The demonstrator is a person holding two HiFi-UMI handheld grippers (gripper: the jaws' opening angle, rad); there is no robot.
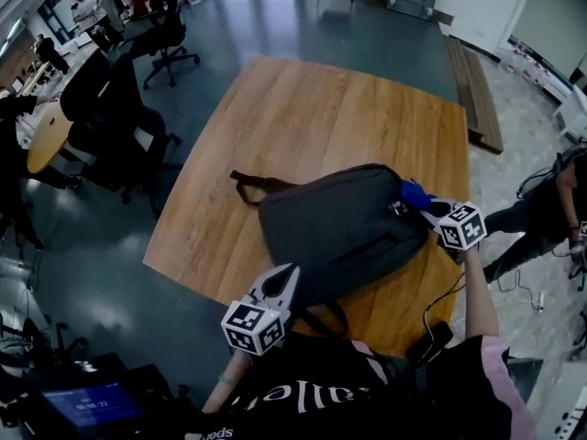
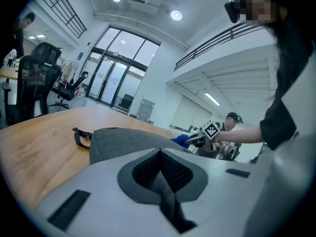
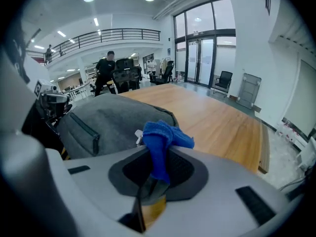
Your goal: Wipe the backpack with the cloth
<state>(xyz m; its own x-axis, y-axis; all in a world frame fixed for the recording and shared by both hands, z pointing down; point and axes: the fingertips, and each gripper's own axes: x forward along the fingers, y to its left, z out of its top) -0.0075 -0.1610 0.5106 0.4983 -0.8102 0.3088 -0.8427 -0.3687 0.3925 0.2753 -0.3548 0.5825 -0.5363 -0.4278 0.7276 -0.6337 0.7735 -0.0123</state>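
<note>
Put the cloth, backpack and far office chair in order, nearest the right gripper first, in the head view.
1. Cloth, held in the right gripper's fingers.
2. Backpack, just left of it.
3. Chair, far away at the top left.

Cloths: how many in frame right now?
1. The blue cloth is pinched in the right gripper, at the backpack's right edge. None other shows; the backpack could hide one.

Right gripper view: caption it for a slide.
Right claw grips blue cloth by the grey backpack on a table.
</note>
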